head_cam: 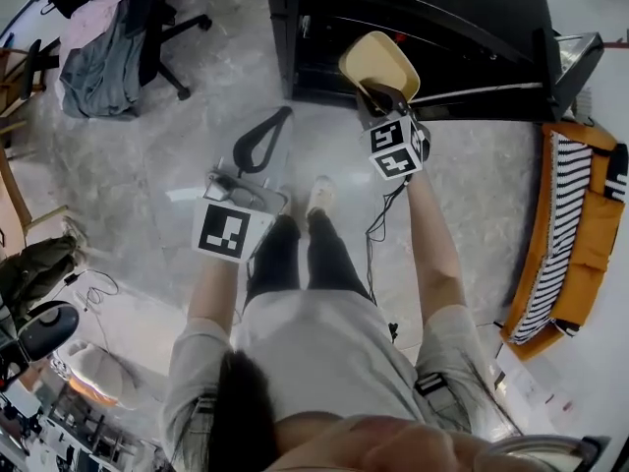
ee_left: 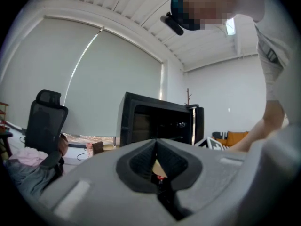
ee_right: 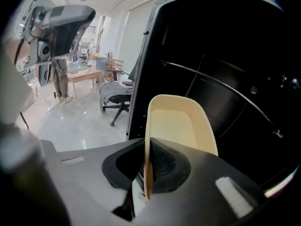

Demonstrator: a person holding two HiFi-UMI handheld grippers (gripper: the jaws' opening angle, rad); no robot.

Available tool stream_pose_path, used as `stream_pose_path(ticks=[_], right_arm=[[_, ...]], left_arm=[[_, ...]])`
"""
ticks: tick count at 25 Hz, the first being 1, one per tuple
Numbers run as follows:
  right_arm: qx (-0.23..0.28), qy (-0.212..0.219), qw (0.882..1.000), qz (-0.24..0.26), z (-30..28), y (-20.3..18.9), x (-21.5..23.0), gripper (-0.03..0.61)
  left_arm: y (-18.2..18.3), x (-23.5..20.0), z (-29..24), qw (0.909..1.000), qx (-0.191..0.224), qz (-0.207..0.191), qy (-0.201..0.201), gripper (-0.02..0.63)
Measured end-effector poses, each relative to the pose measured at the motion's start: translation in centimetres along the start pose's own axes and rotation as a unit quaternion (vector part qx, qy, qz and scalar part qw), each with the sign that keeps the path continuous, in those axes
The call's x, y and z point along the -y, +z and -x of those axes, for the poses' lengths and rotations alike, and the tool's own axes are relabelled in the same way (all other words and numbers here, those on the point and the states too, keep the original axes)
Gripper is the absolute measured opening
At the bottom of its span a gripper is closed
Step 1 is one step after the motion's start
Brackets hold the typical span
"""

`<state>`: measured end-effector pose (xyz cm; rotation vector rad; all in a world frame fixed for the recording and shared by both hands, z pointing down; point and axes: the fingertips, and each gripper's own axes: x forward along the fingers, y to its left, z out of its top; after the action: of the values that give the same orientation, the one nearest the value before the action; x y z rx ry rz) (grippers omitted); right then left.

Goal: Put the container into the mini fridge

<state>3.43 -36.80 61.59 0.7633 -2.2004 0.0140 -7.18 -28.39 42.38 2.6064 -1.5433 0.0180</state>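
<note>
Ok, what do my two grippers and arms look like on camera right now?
The left gripper and right gripper both have grey plastic bodies, with black ribbed pads on the tongs set into a V-shaped notch. Each carries a white cube printed with black square markers. The arms wear short light-grey sleeves, with nothing on the forearms.

Container (ee_right: 181,126): near end hidden inside right tool (ee_right: 148,171) grip. Mini fridge (ee_right: 225,65): interior too dark to read, right side cropped.

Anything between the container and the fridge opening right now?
No. In the right gripper view the container, held in the right claw, faces the open fridge with nothing in the gap.
</note>
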Motion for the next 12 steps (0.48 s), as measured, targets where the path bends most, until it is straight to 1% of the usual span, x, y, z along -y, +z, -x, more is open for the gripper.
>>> stream_pose_path(ticks=[7, 12], right_arm=[[-0.039, 0.024, 0.996, 0.076, -3.6, -1.1, 1.3, 0.012], [-0.064, 0.032, 0.991, 0.112, -6.0, -1.9, 2.7, 0.014]], left_arm=[[-0.3, -0.7, 0.2, 0.9995, -0.003, 0.004, 0.031, 0.002], [-0.7, -1.3, 0.2, 0.9987, -0.005, 0.005, 0.051, 0.002]])
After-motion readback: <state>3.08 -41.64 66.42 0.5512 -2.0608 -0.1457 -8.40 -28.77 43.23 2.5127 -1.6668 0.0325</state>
